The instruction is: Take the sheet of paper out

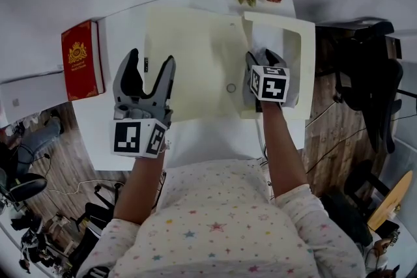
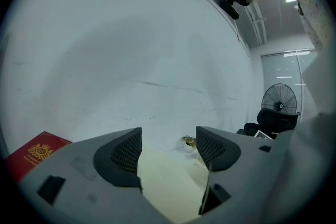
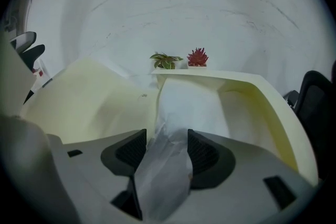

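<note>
Head view first: the cream envelope (image 1: pixel 195 65) lies flat on the white worktop (image 1: pixel 124 140), and its right-hand part is opened up with the sheet of paper (image 1: pixel 273 39) showing white inside it. The right hand-held gripper (image 1: pixel 264 71) sits right at the near edge of that sheet, so the paper runs straight away from it toward the wall. The left hand-held gripper (image 1: pixel 153 65) hangs over the envelope's left part, well apart from the sheet. So yeah, the right one is clearly the nearer.

Left gripper view: jaws wide apart, nothing between them, just the envelope (image 2: pixel 168 186) lying below the gap.

Right gripper view: here's the bit that matters. The right hand-held gripper (image 3: pixel 167 141) has its jaws drawn in on a bunched-up near end of the sheet (image 3: pixel 189 102), which reaches ahead into the envelope's (image 3: pixel 89 97) raised cream wall. My guess is the pull goes back toward the person, along the sheet's long axis, maybe with the left one pinning the envelope down.
</note>
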`<state>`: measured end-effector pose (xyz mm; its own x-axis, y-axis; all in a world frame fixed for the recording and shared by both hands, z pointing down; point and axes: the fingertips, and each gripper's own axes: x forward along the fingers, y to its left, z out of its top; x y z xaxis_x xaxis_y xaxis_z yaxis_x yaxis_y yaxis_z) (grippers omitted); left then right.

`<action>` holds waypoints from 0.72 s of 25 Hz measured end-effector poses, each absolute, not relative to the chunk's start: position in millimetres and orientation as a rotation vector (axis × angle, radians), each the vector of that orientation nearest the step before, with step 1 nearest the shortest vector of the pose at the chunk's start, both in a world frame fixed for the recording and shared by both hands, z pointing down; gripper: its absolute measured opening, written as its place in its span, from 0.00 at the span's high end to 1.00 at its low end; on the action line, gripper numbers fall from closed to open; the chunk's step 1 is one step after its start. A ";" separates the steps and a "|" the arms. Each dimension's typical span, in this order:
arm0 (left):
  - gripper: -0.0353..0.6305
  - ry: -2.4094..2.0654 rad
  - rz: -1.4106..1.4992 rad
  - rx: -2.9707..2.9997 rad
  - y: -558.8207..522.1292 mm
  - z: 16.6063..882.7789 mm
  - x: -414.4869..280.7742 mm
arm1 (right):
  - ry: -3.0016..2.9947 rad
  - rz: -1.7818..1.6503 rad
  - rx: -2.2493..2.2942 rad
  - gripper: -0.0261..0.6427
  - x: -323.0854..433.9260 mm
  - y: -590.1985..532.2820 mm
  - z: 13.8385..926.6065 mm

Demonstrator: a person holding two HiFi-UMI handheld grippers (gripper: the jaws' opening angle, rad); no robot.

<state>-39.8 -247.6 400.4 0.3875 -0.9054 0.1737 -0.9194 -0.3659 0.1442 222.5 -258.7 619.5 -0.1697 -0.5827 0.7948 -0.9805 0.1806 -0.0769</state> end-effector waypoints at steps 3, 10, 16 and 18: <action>0.50 -1.622 0.095 2.430 -246.9 400.1 -38.3 | -1.823 0.812 1.473 0.61 223.6 -258.2 620.2; 0.50 -1.619 0.093 2.432 -246.8 399.4 -37.1 | -1.804 0.803 1.499 0.70 231.0 -259.3 620.3; 0.50 -1.619 0.093 2.430 -245.0 399.5 -37.9 | -1.805 0.793 1.492 0.76 231.1 -259.0 620.2; 0.50 -1.619 0.093 2.430 -244.4 399.5 -38.3 | -1.803 0.797 1.497 0.83 232.1 -258.8 620.2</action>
